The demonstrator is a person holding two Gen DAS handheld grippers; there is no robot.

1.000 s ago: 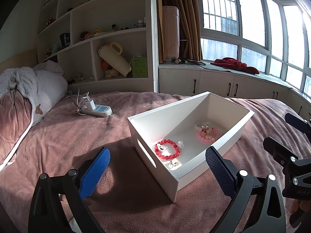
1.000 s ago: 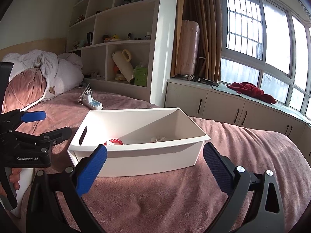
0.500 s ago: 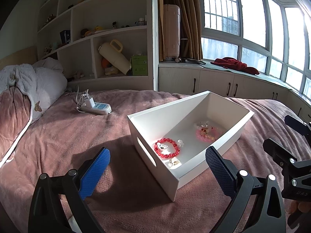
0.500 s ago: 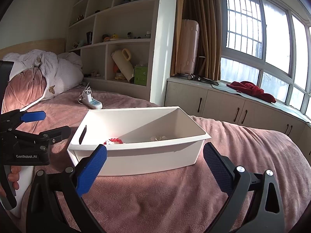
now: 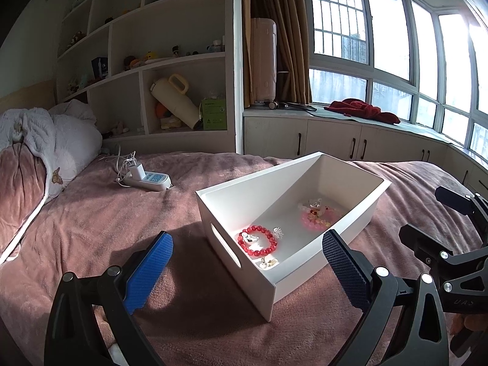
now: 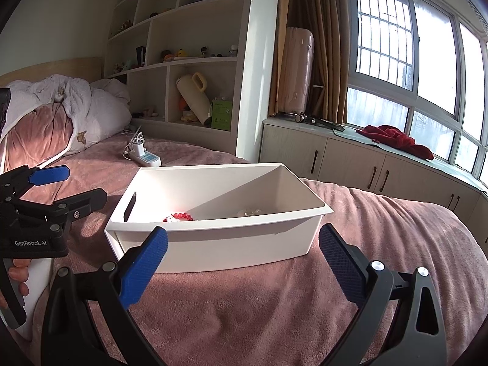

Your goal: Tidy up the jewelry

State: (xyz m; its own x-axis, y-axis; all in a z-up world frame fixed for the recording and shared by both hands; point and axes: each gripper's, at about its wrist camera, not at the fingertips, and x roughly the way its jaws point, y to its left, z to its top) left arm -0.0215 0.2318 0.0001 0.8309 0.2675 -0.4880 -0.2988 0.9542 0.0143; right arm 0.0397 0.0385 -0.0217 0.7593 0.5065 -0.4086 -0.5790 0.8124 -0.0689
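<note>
While both of my grippers hang empty with their fingers spread wide, the jewelry already lies in the white box (image 5: 344, 183) on the pink blanket (image 5: 91, 219). My left gripper (image 5: 247, 262) is near the box's near left corner and my right gripper (image 6: 244, 256) is just in front of its long side. I think the soft bed could let the box tip or slide if I bump its wall. The red bead bracelet (image 5: 257, 242) sits at the near end, with a tiny sparkly piece (image 5: 277, 231) beside it and small bits (image 5: 268, 263) close to the near wall. If I pinch too wide, I might grab two things at once. A pink pile (image 5: 317, 215) lies at the far end, but sun glare makes it hard to tell what is in it. From my right camera the front wall hides most of the jewelry. I cannot see any jewelry outside the box.
</note>
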